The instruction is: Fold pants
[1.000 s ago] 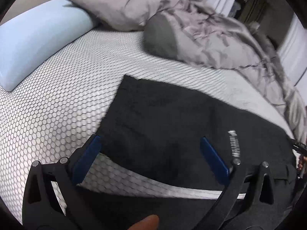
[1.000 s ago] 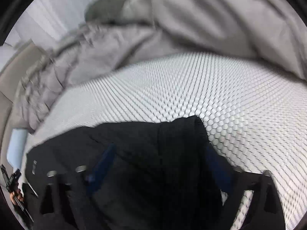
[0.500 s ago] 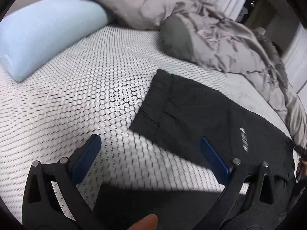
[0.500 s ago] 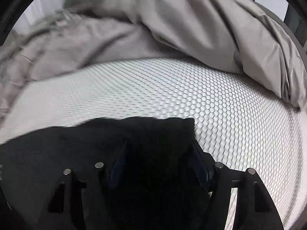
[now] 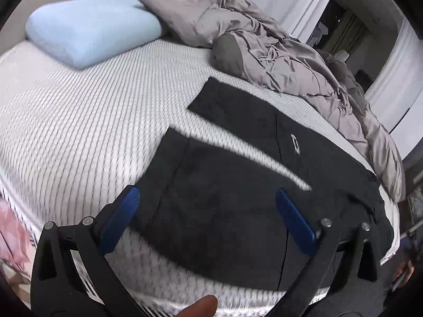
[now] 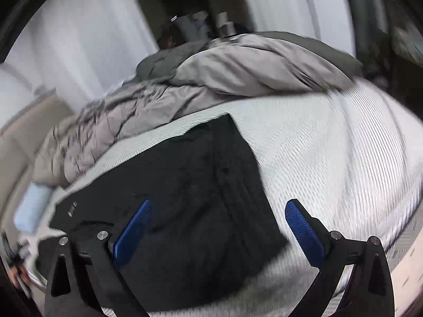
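Pants: black, matte fabric, 2 legs splayed in a V, lying flat on bed (white hexagon-textured mattress cover). Left gripper and right gripper: blue ribbed pads, both spread wide, holding nothing. Crumpled grey duvet; pale-blue pillow.

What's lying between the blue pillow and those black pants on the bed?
Only bare patterned mattress separates the blue pillow from the black pants, seen in the left wrist view.
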Motion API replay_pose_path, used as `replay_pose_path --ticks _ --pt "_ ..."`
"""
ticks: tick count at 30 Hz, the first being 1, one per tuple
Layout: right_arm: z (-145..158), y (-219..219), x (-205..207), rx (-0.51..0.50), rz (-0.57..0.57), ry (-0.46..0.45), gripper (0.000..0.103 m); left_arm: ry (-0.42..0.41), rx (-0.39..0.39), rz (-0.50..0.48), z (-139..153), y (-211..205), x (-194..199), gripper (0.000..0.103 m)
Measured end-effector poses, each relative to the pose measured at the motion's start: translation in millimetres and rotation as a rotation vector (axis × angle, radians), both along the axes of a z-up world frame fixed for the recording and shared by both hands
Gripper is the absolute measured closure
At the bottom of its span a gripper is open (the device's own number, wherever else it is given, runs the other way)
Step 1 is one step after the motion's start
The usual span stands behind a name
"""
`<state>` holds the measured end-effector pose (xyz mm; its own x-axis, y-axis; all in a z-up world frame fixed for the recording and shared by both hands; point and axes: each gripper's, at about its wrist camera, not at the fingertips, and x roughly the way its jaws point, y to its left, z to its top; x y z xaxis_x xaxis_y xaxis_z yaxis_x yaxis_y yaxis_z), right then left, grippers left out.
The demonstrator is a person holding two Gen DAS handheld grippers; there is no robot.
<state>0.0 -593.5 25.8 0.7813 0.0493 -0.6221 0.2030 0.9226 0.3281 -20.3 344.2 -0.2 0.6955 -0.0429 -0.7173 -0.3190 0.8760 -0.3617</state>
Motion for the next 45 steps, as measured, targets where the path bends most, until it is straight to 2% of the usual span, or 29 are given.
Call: replay_pose_path --ticks 3,5,8,9,11,13,15,17,19,21,22,25,29,31,34,37,38,39,40,42,44,45 --pt "-29.7 -12.4 -27.5 0.138 -0.055 0.006 0.002 0.026 -0.046 0.02 -16.2 2.7 -20.4 0.001" --pt "-52.1 -14.0 -20.4 0.236 -0.03 0.016 0.011 0.044 -0.05 0.031 -23.6 3.6 -27.5 0.001" --pt "-74.5 -8.9 3.0 0.248 -0.062 0.051 0.013 0.053 -0.053 0.078 -32.8 -0.3 -38.2 0.001" --pt "-78.0 -8.3 10.1 0.244 -0.073 0.055 0.017 0.056 -0.055 0.081 -36.3 -1.8 -38.2 0.001" --pt "-83.5 -6.4 21.1 0.242 -0.132 0.083 0.028 0.071 -0.046 0.086 -41.8 -8.3 -38.1 0.001" --pt "-77.1 -6.5 17.7 0.227 -0.115 0.036 0.061 0.078 -0.038 0.091 -45.3 -14.5 -42.4 0.001" --pt "-73.9 -9.1 5.1 0.197 -0.095 -0.014 0.068 0.075 -0.036 0.097 -47.6 -16.9 -48.1 0.001" --pt "-83.5 -16.7 -1.3 0.189 -0.12 -0.008 0.068 0.084 -0.038 0.11 -50.7 -16.3 -48.9 0.001" --pt "-106.3 -29.4 5.0 0.265 -0.088 0.017 0.065 0.091 -0.046 0.115 -53.8 -15.9 -48.8 0.001" --pt "-114.8 -41.6 0.2 0.356 -0.064 -0.022 0.064 0.104 -0.042 0.121 -54.7 -18.4 -46.6 0.001" --pt "-112.8 -44.9 -3.5 0.368 -0.051 -0.043 0.061 0.104 -0.04 0.121 -53.5 -20.0 -43.9 0.001" --pt "-107.0 -44.3 -14.1 0.383 -0.03 -0.068 0.057 0.084 -0.078 0.114 -48.0 -22.6 -43.5 0.001" --pt "-106.2 -40.8 -17.8 0.368 0.011 -0.052 0.057 0.0 -0.21 0.092 -38.7 -16.5 -52.9 0.019" --pt "-106.6 -38.7 -20.7 0.36 0.021 -0.052 0.056 -0.01 -0.258 0.058 -41.2 -16.1 -49.2 0.019" --pt "-111.7 -35.5 -24.5 0.375 0.021 -0.048 0.056 0.056 -0.274 0.054 -52.2 -16.8 -38.3 0.02" --pt "-113.2 -32.3 -28.7 0.382 0.03 -0.052 0.054 0.015 -0.281 0.056 -53.1 -21.2 -31.7 0.021" --pt "-114.1 -31.6 -26.8 0.384 0.028 -0.05 0.053 -0.008 -0.282 0.057 -51.7 -21.9 -27.5 0.029" --pt "-115.2 -30.7 -23.4 0.385 0.022 -0.044 0.052 -0.018 -0.281 0.062 -51.1 -21.0 -23.2 0.04" --pt "-114.6 -29.7 -20.5 0.387 0.015 -0.041 0.052 -0.013 -0.286 0.07 -51.8 -20.1 -14.1 0.047" --pt "-114.1 -28.5 -16.2 0.408 -0.015 -0.041 0.052 -0.008 -0.289 0.081 -53.7 -17.8 -1.0 0.08" --pt "-112.9 -28.1 -16.6 0.429 -0.037 -0.043 0.052 -0.006 -0.279 0.109 -55.3 -17.1 6.8 0.096" --pt "-112.5 -26.8 -18.7 0.437 -0.037 -0.049 0.052 -0.021 -0.282 0.112 -55.1 -17.3 7.7 0.097"
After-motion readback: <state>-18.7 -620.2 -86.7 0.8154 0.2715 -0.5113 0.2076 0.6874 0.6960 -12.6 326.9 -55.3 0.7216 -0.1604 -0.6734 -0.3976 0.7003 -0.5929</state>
